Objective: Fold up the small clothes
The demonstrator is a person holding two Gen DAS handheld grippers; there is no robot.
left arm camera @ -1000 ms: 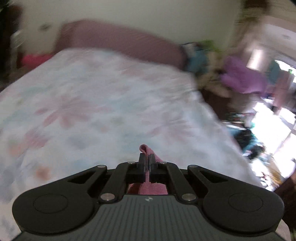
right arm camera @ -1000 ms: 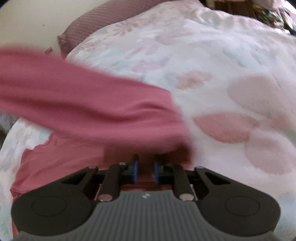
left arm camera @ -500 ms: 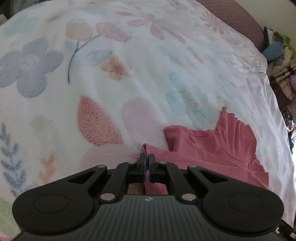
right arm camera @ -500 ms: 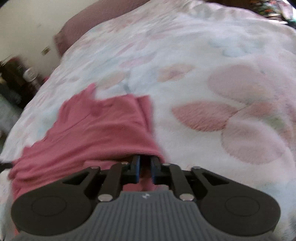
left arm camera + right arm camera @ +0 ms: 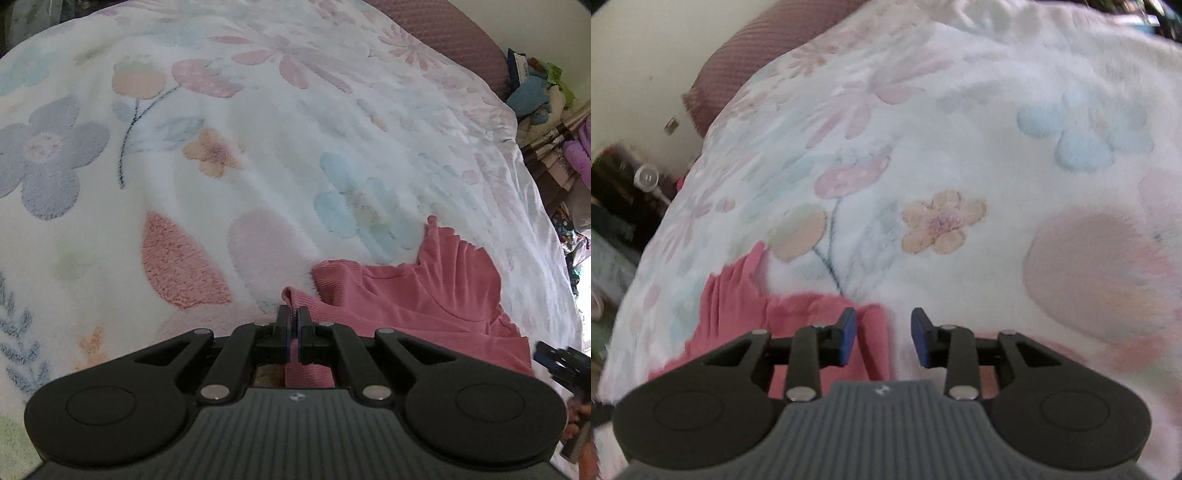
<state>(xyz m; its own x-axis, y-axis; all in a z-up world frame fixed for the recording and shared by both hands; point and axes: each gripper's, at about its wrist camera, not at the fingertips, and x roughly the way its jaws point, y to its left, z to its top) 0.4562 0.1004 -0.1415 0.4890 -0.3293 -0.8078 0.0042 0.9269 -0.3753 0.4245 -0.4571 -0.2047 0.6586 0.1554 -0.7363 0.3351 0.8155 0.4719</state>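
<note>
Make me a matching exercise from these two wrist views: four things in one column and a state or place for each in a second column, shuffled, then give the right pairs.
Column one:
1. left gripper
2. right gripper
3. pink ribbed top
4. maroon pillow

Column two:
A. fingers spread apart, holding nothing
B. at the far end of the bed, against the wall
C. fingers shut on a pinched fold of cloth
D. spread on the floral blanket

Pairs: 1-C, 2-A, 3-D, 4-B
</note>
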